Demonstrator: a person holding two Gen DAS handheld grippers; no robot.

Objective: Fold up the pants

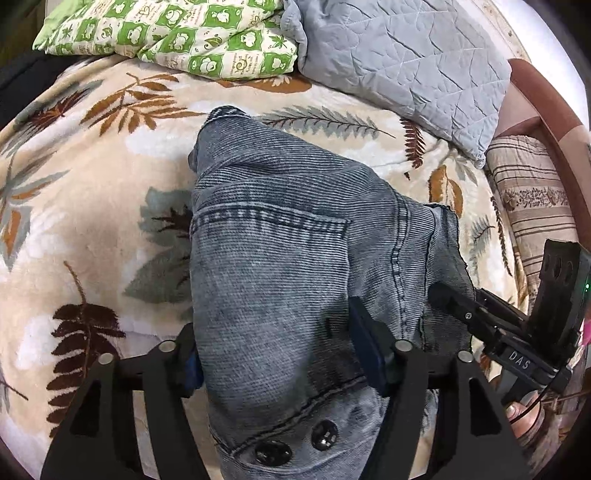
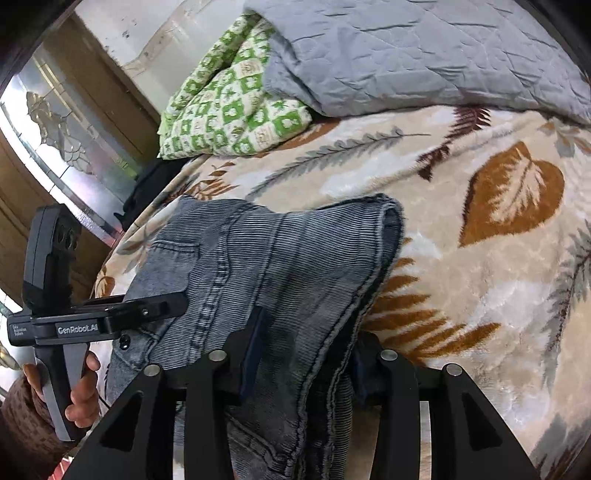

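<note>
**Mia:** Where are the pants?

**Tom:** The blue-grey denim pants (image 1: 277, 221) lie on a fluffy cream blanket with brown and grey leaves (image 1: 92, 206). In the left wrist view they fill the middle and run down to the bottom edge. A pocket seam goes across the middle. Two dark round snaps (image 1: 325, 435) sit at the bottom.

**Mia:** What are the left tongs doing?

**Tom:** The left gripper (image 1: 277, 358) is at the bottom of that view. Its two black arms stand far apart, and the pants fill the gap between them. One blue pad is at the left edge of the cloth. The other lies on top of the cloth. I cannot tell if they squeeze it.

**Mia:** And the right tongs?

**Tom:** The right gripper (image 2: 306, 358) is at the bottom of the right wrist view. It pinches a thick folded bunch of the pants between its pads. The folded edge runs up to the middle of that view.

**Mia:** Are the tongs close together?

**Tom:** Yes. Each one shows at the side of the other's view, with its tip on the pants. A hand (image 2: 81, 395) holds the left one's handle at the lower left.

**Mia:** What is behind the pants?

**Tom:** At the top, a green and white checked quilt (image 1: 177, 33) touches a grey stitched quilt (image 1: 399, 62).
</note>
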